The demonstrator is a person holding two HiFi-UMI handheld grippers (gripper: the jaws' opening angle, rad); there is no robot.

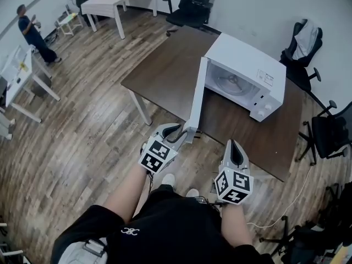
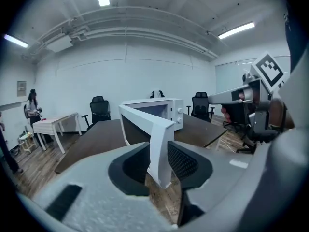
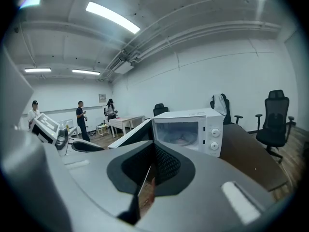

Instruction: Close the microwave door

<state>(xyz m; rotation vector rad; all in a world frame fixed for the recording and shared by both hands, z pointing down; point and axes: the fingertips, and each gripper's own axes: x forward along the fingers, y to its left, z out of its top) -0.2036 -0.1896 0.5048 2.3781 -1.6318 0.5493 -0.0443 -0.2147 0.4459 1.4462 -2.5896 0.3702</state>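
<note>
A white microwave [image 1: 248, 73] stands on a dark brown table [image 1: 165, 76]. Its door [image 1: 198, 100] is swung wide open toward me and stands edge-on past the table's front edge. My left gripper [image 1: 179, 133] is at the door's free lower corner. In the left gripper view that door corner [image 2: 159, 149] sits between the parted jaws of the left gripper [image 2: 159, 166], and I see no squeeze on it. My right gripper [image 1: 235, 147] hangs to the right of the door, apart from it, with its fingers together and nothing held. The right gripper view shows the microwave [image 3: 193, 129] ahead.
Black office chairs [image 1: 193, 4] stand behind the table, and more to the right [image 1: 324, 133]. White desks [image 1: 118, 1] and people [image 1: 33, 32] are at the far left. A white cable [image 1: 286, 208] lies on the wood floor at the right.
</note>
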